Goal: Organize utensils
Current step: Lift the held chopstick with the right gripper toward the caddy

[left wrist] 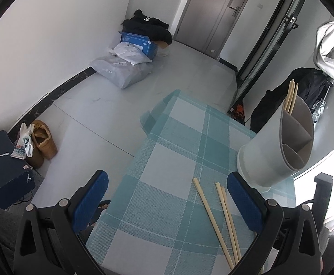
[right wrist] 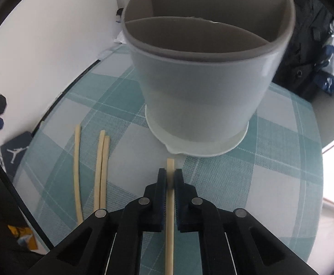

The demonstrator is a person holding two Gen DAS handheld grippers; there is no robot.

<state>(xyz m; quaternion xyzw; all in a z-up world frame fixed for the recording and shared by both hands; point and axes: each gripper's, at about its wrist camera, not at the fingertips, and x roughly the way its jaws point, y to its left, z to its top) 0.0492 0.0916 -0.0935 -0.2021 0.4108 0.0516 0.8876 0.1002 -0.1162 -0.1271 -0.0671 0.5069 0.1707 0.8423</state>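
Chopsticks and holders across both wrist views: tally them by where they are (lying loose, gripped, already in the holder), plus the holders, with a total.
Chopsticks lying loose on the tablecloth: 3
Chopsticks clamped in the right gripper: 1
Chopsticks standing in the holder's far compartment: 3
Utensil holders: 1
Total: 8

A table under a teal and white checked cloth (left wrist: 167, 160) fills the lower middle of the left wrist view. Three loose chopsticks (left wrist: 222, 217) lie on it toward the lower right, two of them touching side by side. A pale, divided utensil holder (left wrist: 265, 158) stands on the cloth at right, just beyond their tips.
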